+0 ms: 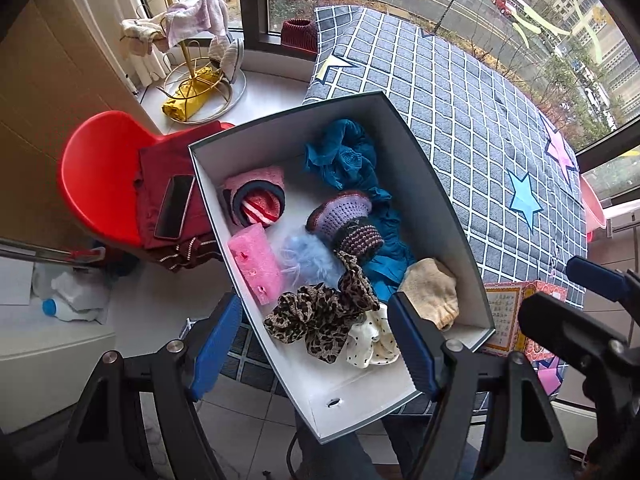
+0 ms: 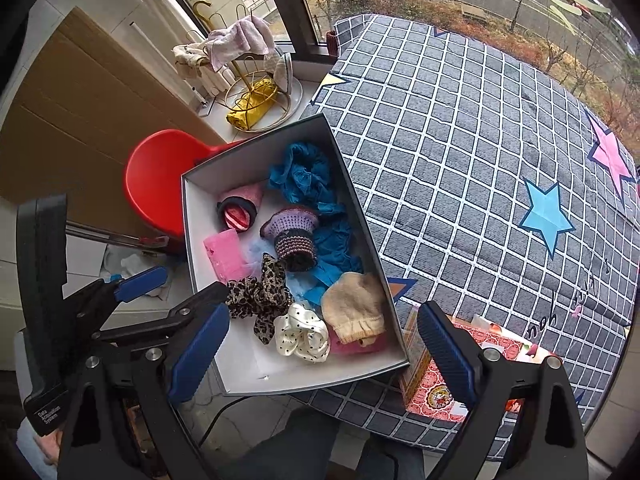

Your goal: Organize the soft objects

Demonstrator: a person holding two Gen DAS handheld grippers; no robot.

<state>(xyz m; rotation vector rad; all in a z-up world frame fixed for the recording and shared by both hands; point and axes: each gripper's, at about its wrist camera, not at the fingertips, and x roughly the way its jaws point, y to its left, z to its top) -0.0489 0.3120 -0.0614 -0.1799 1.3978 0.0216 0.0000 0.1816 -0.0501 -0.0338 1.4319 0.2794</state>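
A white open box point(image 1: 436, 184) point(image 2: 192, 240) sits on the left edge of a grey checked mattress point(image 1: 500, 128) point(image 2: 460, 160). It holds soft things: teal cloth point(image 1: 340, 156) point(image 2: 300, 176), a pink sponge point(image 1: 256, 264) point(image 2: 224, 256), a purple knit hat point(image 1: 344, 216) point(image 2: 292, 232), a leopard scrunchie point(image 1: 316, 316) point(image 2: 260, 296), a white dotted scrunchie point(image 1: 372, 340) point(image 2: 300, 336), a beige mitt point(image 1: 432, 292) point(image 2: 352, 304) and a pink striped knit point(image 1: 256, 200) point(image 2: 240, 212). My left gripper point(image 1: 316, 352) hovers open over the box's near end. My right gripper point(image 2: 324, 356) is open above the near right corner. Both are empty.
A red chair point(image 1: 92, 172) point(image 2: 156, 176) with red cloth and a phone point(image 1: 174, 206) stands left of the box. A gold rack with towels point(image 1: 192, 40) point(image 2: 244, 60) sits on the windowsill. A patterned red carton point(image 1: 508, 312) point(image 2: 432, 376) lies on the mattress beside the box.
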